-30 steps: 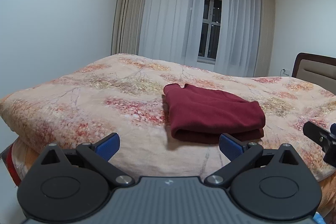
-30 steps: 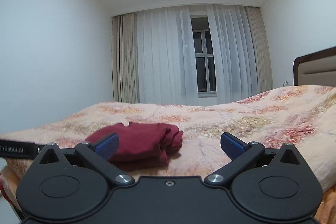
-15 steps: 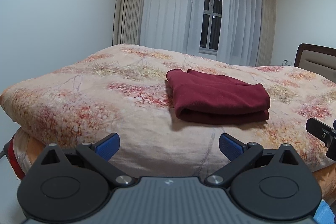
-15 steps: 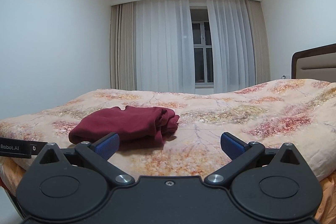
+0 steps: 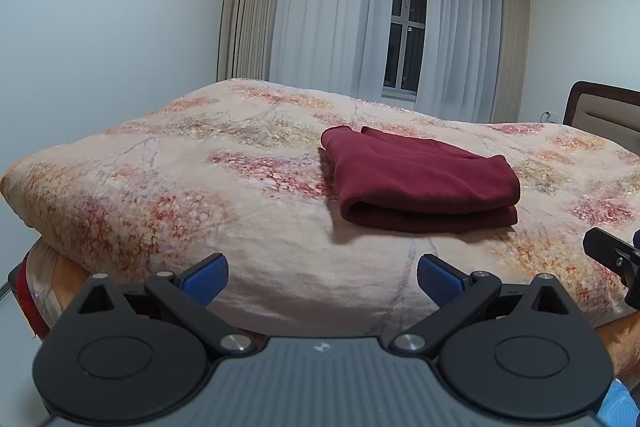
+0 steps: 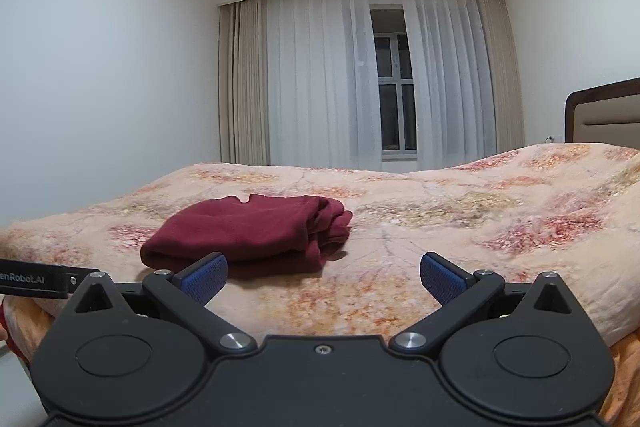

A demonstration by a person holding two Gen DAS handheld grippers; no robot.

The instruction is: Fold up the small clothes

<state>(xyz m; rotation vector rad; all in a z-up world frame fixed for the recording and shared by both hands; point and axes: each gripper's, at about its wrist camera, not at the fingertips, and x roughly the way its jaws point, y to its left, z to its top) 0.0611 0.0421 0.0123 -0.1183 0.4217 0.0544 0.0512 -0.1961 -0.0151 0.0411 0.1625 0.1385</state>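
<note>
Left gripper and right gripper, each with blue fingers spread wide and empty, hovered at the bed's near edge. The folded dark-red garment lay beyond on the floral bedspread.

Folded garment on bed, window behind; 2 claws in front.

Partly cut-off "enRobot.AI", seemingly on the left gripper
</note>
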